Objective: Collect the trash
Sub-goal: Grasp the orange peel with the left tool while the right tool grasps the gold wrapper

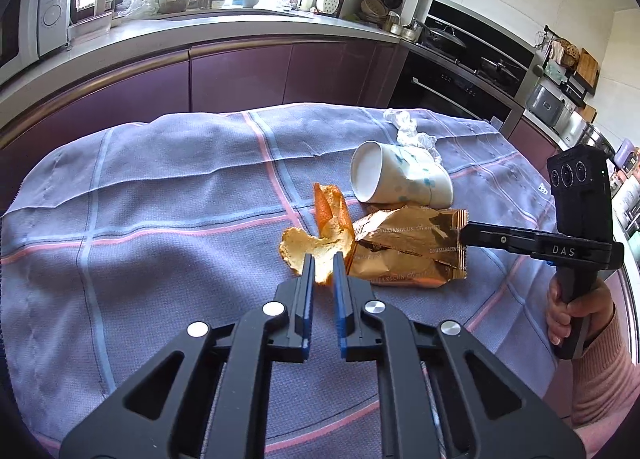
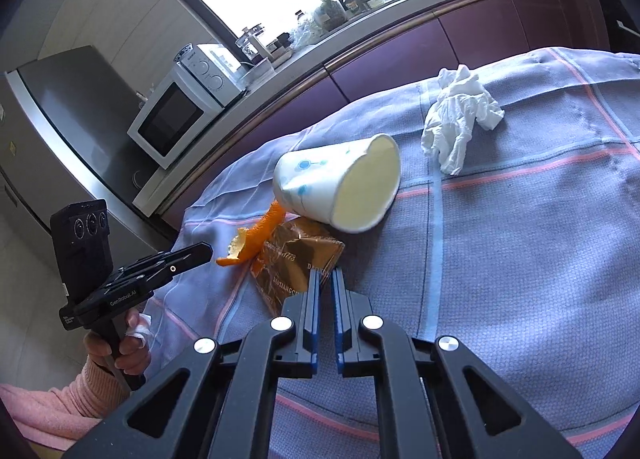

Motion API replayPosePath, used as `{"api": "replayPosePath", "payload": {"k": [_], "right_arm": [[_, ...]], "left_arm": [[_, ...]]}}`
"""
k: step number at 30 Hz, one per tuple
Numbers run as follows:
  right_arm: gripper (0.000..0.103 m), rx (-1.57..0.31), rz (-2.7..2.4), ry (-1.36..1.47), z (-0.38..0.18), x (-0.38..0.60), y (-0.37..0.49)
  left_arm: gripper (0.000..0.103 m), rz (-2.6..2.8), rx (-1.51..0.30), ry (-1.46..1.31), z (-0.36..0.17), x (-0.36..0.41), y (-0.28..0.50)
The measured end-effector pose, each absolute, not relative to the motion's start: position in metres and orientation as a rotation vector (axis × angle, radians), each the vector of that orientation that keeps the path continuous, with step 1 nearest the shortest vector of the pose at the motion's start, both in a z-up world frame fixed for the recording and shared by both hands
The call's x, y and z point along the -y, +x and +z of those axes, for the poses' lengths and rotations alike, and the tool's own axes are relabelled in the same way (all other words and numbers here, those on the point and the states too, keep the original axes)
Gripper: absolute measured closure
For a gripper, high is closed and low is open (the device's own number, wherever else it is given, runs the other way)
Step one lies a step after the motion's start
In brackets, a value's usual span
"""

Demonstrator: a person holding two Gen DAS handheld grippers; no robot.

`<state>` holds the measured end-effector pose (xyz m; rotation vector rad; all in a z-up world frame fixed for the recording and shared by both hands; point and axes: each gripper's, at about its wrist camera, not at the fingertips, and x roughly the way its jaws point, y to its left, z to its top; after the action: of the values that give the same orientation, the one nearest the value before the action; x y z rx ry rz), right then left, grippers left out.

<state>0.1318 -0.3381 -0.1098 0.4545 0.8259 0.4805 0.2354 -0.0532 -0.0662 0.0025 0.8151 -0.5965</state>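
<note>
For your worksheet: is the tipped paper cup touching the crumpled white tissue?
Apart. In the right wrist view, bare cloth shows plainly between the paper cup and the tissue; the left wrist view hides this gap.

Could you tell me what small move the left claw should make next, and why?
Probably close the left claw: its jaws stand slightly apart with the orange peel edge between the tips, so closing should pinch it. The right claw sits at the gold wrapper.
</note>
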Motion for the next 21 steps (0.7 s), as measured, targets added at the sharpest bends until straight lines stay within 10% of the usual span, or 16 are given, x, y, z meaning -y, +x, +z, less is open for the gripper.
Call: {"api": "replayPosePath", "payload": {"k": [7, 21], "right_arm": [[0.069, -0.847, 0.484, 0.469, -0.113, 0.33, 0.137], [0.095, -0.83, 0.514, 0.459, -0.111, 0.319, 0.131]], "left_arm": [[0.07, -0.588, -0.858, -0.042, -0.074, 0.042, 0.245], [0.086, -0.612, -0.922, -0.078, -0.092, 0.056, 0.254]]}}
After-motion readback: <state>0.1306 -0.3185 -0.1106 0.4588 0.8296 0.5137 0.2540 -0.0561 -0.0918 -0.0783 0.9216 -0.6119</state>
